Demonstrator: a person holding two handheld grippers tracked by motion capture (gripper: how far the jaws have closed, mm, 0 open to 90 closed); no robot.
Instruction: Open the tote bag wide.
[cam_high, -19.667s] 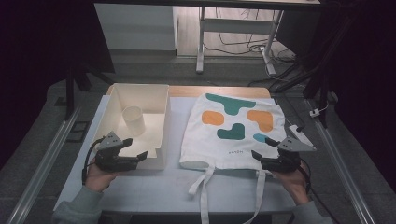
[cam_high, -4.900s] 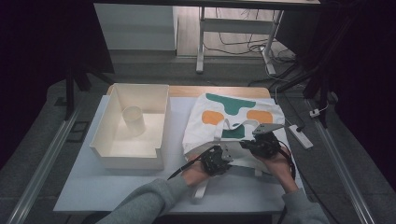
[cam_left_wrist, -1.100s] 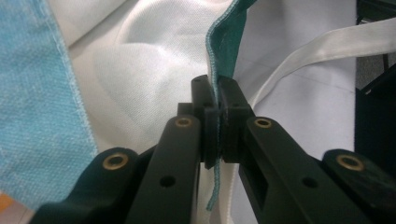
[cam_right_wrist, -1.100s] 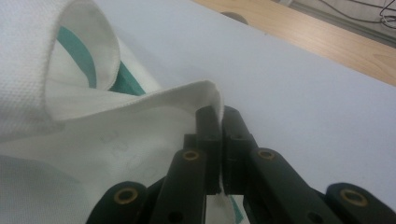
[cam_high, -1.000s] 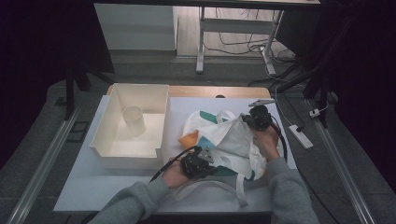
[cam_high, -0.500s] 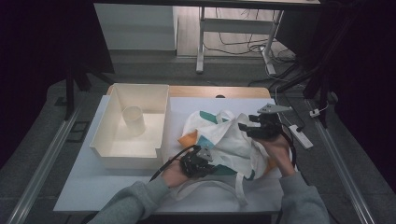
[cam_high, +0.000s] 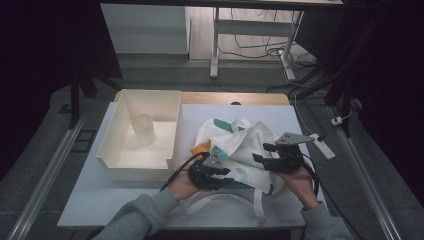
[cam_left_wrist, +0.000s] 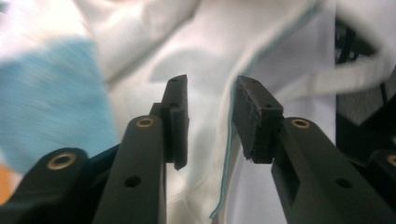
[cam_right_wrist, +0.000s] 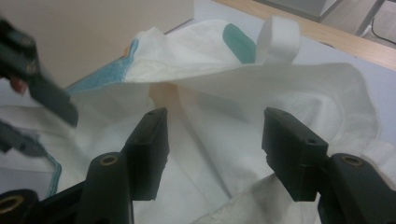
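Note:
A white tote bag (cam_high: 240, 142) with teal and orange patches lies crumpled and folded over at the table's middle right. My left gripper (cam_high: 226, 177) rests at its near left edge. In the left gripper view the left gripper (cam_left_wrist: 210, 93) has just been opening; the bag's (cam_left_wrist: 205, 42) teal-stitched hem runs loose through the gap, unpressed. My right gripper (cam_high: 261, 152) hovers over the bag's right side. Its jaws (cam_right_wrist: 217, 126) have just opened and stand wide, with nothing between them and the bag's folds (cam_right_wrist: 289, 93) and a handle loop (cam_right_wrist: 279, 32) beyond.
A white bin (cam_high: 115, 160) holding an upright white cup (cam_high: 143, 129) stands left of the bag. A white power strip (cam_high: 322, 145) lies off the table's right edge. A wooden strip (cam_high: 235, 97) runs along the far edge. The bag's straps (cam_high: 257, 202) trail toward the front edge.
The right gripper has let go of the bag and moved from its far side to the right and nearer the person. The left gripper has stayed at the near left edge.

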